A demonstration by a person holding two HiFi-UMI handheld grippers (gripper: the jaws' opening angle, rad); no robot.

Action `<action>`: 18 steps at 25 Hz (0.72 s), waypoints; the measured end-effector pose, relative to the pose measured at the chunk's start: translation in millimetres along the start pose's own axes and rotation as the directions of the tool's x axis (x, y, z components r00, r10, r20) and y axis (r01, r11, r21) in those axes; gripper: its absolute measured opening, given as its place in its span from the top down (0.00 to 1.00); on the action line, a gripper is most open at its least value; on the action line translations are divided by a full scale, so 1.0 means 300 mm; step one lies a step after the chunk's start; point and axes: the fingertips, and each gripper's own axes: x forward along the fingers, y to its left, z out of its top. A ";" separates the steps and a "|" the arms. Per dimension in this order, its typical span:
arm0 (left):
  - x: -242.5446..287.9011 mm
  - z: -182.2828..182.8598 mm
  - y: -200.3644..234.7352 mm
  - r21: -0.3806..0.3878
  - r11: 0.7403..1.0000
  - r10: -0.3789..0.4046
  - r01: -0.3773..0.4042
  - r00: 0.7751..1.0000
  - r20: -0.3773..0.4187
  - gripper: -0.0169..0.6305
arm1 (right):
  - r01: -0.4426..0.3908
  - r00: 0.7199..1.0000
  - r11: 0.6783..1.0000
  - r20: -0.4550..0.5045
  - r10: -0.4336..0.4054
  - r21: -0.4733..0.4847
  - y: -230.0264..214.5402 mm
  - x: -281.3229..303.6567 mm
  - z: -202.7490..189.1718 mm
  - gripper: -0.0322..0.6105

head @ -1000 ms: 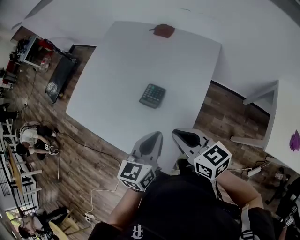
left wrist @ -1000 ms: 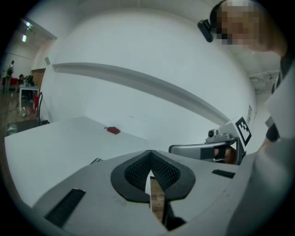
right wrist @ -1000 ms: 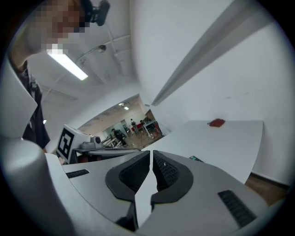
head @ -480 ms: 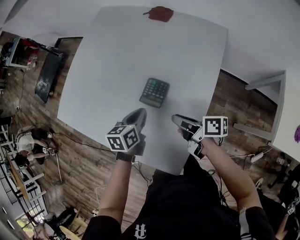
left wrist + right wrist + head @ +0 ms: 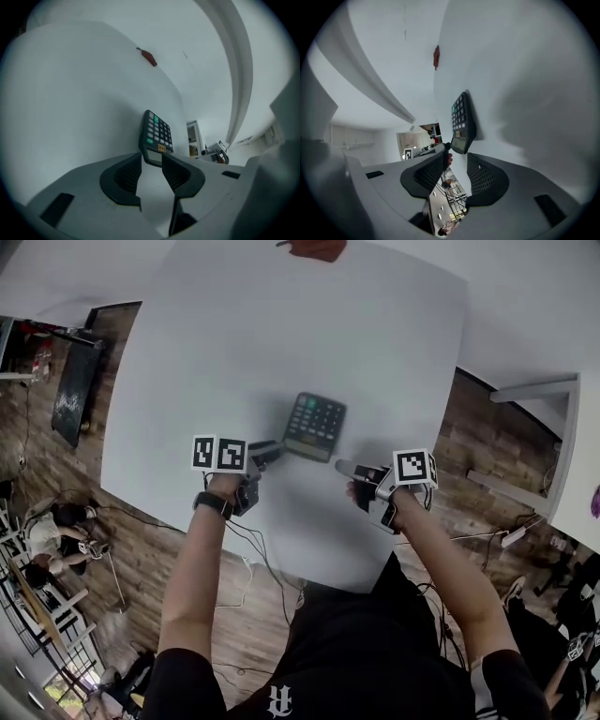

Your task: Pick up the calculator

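A dark calculator (image 5: pixel 315 426) with grey and green keys lies flat in the middle of the white table (image 5: pixel 187 352). My left gripper (image 5: pixel 269 454) hovers just short of its near left corner, and my right gripper (image 5: pixel 343 467) just short of its near right corner. In the left gripper view the calculator (image 5: pixel 157 136) stands right beyond the left gripper (image 5: pixel 151 161), whose jaws are opening with nothing between them. In the right gripper view the calculator (image 5: pixel 461 122) sits just past the right gripper (image 5: pixel 458 157), whose jaws are also opening and hold nothing.
A small red object (image 5: pixel 317 249) lies at the table's far edge. The near table edge runs just behind both hands. On the wooden floor to the left are a black panel (image 5: pixel 70 395) and a seated person (image 5: pixel 42 540). White furniture (image 5: pixel 544 390) stands to the right.
Both grippers have dropped from in front of my chest and moved forward over the table to the calculator's near end. Both have rolled, and their jaws have spread.
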 end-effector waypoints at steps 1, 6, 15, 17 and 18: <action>0.008 0.004 0.006 -0.009 0.999 -0.032 0.032 0.999 -0.033 0.79 | 0.005 1.000 1.000 -0.002 -0.005 0.017 -0.009 0.016 0.011 0.73; 0.061 -0.005 0.027 -0.072 0.986 -0.162 0.152 0.970 -0.179 0.79 | 0.028 0.999 0.998 -0.029 -0.026 0.057 -0.050 0.089 0.031 0.72; 0.117 -0.013 -0.007 -0.155 0.939 -0.340 0.308 0.903 -0.262 0.79 | 0.010 1.000 0.995 -0.023 -0.008 0.103 -0.070 0.167 0.048 0.72; 0.130 -0.018 -0.012 -0.159 0.932 -0.358 0.326 0.897 -0.259 0.79 | -0.002 1.000 0.994 -0.026 0.005 0.114 -0.075 0.177 0.045 0.72; 0.138 -0.024 -0.015 -0.165 0.929 -0.366 0.333 0.894 -0.257 0.79 | -0.014 1.000 0.992 -0.022 0.017 0.126 -0.077 0.177 0.042 0.72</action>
